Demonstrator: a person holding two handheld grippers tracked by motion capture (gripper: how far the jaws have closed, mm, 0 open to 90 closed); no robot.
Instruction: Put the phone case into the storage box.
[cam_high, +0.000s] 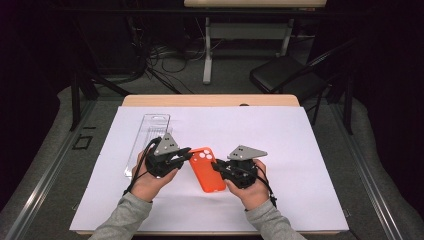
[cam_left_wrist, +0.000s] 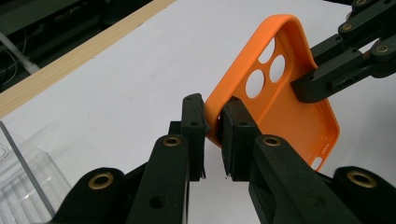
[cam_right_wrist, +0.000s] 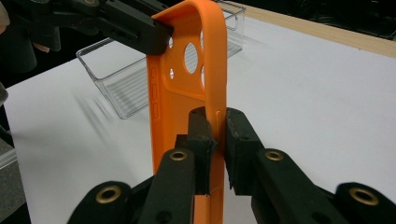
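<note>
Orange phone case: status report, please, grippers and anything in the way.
Left gripper and right gripper: jaws shut on opposite rims. Orange silicone phone case held between them above white sheet. Clear plastic tray beside, not obstructing.

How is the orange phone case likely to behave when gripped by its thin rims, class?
The orange phone case is probably light and slightly bendy: it is a thin, empty shell. Each claw, left and right, pinches only a narrow rim, so it could twist or slip.

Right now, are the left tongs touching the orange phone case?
Touching. In the left gripper view, the left tongs pinch the rim of the orange phone case between both pads.
</note>
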